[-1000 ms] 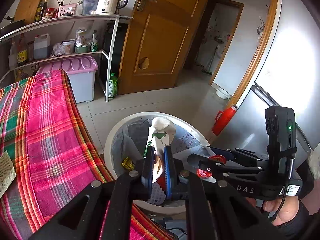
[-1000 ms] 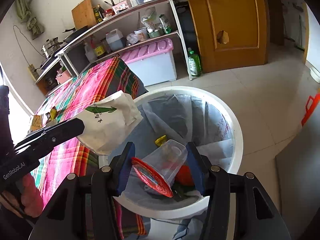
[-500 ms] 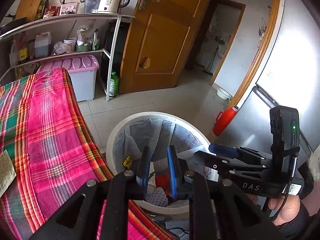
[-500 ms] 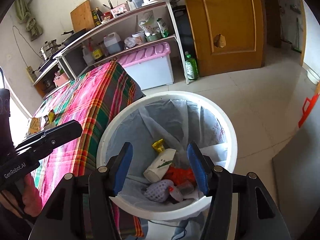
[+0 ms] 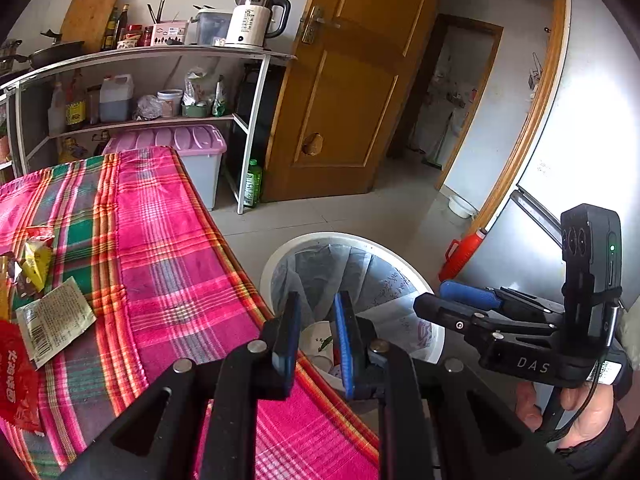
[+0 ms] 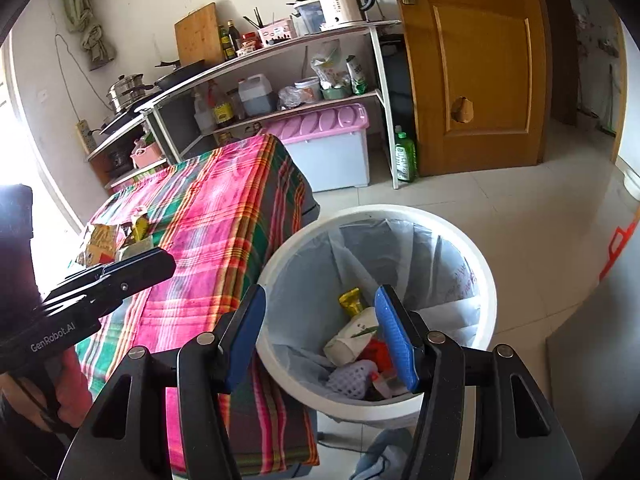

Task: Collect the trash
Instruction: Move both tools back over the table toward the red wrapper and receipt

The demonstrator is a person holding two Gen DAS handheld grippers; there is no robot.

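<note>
- Both grippers, which a second ago held a paper bag and a clear plastic cup over the bin, now carry nothing; bag and cup lie inside the bin, and both tools have drawn back toward the table.
- Left gripper point(image 5: 316, 322): jaws parted a little, nothing between them, poised over the table edge beside the bin.
- Right gripper point(image 6: 320, 336): jaws spread wide, empty, above the bin's near rim.
- Bin point(image 6: 486, 280): white, round, lined with a thin plastic bag, standing on the tiled floor just beside the table corner.
- Contents: white paper bag point(image 6: 352, 338) with green print, gold wrapper point(image 6: 350, 300), a red item, white foam netting point(image 6: 352, 376). The cup itself cannot be picked out among them.
- Table point(image 5: 168, 264): covered in a pink, green and orange plaid cloth.
- Trash remaining on the table: printed sachet point(image 5: 54, 322), yellow wrapper point(image 5: 36, 260), red packet point(image 5: 14, 384), all at the far-left end, well apart from the bin.
- Judgement: one drop is complete, the task is partly done; next step is probably a reach back across the cloth for the flat wrappers, which may be awkward to pinch off the fabric.
</note>
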